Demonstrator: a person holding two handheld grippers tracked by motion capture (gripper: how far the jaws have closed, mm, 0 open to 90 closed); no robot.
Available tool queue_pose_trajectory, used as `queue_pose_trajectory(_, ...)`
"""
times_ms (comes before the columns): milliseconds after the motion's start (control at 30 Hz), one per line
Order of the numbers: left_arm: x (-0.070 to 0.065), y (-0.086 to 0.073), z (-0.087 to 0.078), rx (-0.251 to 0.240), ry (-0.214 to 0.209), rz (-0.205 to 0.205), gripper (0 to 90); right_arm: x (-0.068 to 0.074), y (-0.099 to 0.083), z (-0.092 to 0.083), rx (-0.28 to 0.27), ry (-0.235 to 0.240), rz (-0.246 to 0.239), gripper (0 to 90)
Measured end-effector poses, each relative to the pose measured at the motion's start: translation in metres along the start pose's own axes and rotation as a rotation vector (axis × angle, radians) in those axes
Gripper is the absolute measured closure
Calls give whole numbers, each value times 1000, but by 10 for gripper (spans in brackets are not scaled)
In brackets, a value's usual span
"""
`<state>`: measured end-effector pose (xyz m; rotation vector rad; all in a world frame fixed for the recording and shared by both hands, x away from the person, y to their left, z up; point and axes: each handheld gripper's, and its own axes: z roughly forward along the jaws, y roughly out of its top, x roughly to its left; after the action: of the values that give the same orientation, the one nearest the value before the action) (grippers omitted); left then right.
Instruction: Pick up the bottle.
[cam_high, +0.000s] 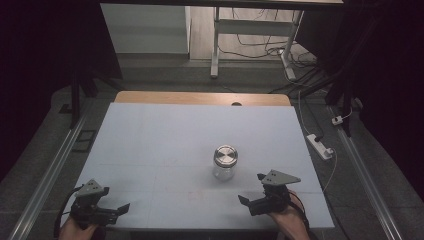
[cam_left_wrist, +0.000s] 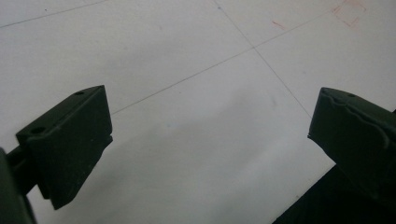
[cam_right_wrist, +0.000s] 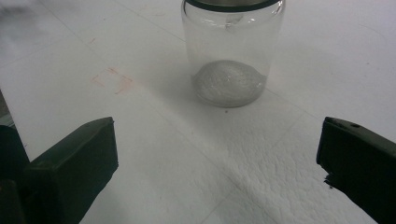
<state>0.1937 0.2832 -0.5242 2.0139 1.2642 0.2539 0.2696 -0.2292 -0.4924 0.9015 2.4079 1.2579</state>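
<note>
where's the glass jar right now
In the high view the glass jar stands upright on the white table, right of centre, just ahead of the right hand-held gripper.

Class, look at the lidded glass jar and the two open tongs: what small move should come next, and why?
Probably ease the right tongs forward toward the jar: their jaws are open, empty and facing it, while the left tongs sit farther off.
</note>
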Motion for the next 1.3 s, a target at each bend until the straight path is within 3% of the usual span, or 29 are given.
queue_pose_trajectory(267, 0, 0, 0, 0, -3, -1, 1, -4, 7, 16, -9, 23, 13, 0)
queue_pose_trajectory(667, 1, 0, 0, 2, -5, -2, 0, -9, 21, 43, 31, 27, 31, 0)
queue_pose_trajectory(800, 1, 0, 0, 1, -7, -2, 0, -10, 26, 55, 42, 19, 11, 0)
queue_pose_trajectory(867, 1, 0, 0, 1, -8, -2, 0, -12, 27, 63, 63, -7, -5, 0)
queue_pose_trajectory(1100, 1, 0, 0, 3, -9, -3, 0, -16, 33, 74, 53, 5, 2, 0)
queue_pose_trajectory(1300, 1, 0, 0, 3, -11, -4, 0, -18, 41, 89, 87, 3, 5, 0)
